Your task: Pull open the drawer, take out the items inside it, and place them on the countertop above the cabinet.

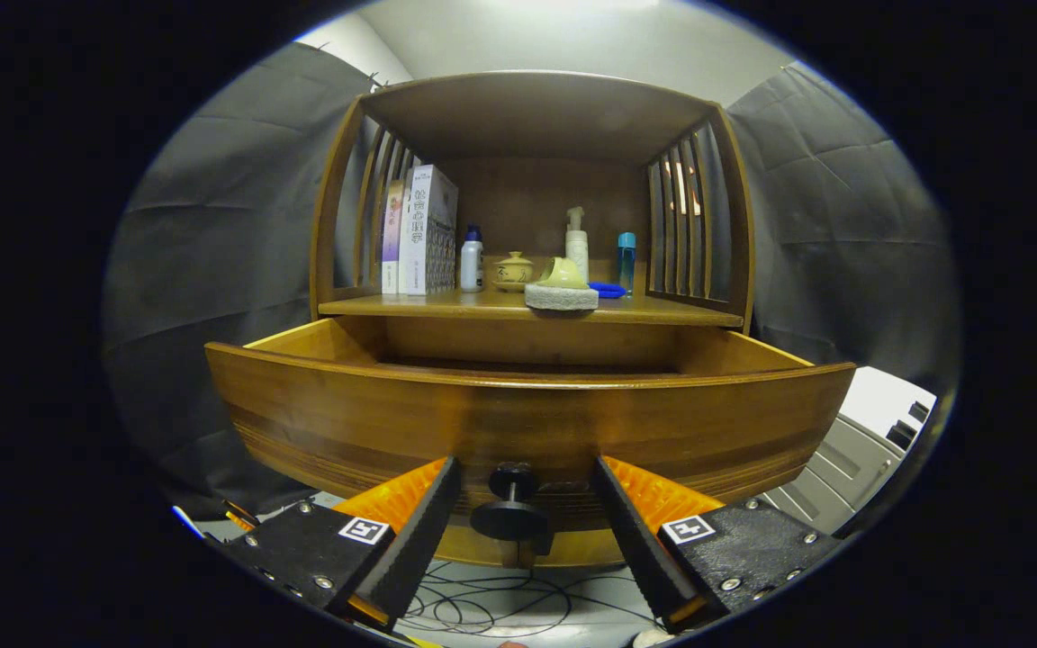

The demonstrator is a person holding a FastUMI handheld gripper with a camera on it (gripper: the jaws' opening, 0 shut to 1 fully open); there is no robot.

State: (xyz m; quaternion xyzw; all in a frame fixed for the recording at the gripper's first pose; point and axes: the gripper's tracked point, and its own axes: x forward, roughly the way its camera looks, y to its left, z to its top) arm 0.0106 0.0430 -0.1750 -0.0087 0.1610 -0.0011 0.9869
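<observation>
Gripper view: the tool (526, 513) stands wide open, gripping nothing, its fingers straddling the knob (511, 506) without touching it. The drawer (527, 423) is pulled well out below the surface (446, 306), probably far enough to reach in. Its contents are hidden behind the front panel. Books (418, 232), bottles and a sponge (561, 296) sit on the surface.

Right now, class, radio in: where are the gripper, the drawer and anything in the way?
Gripper open, fingers astride the round black knob, not touching. Brown wooden drawer pulled out; contents hidden. Nothing blocking.
</observation>
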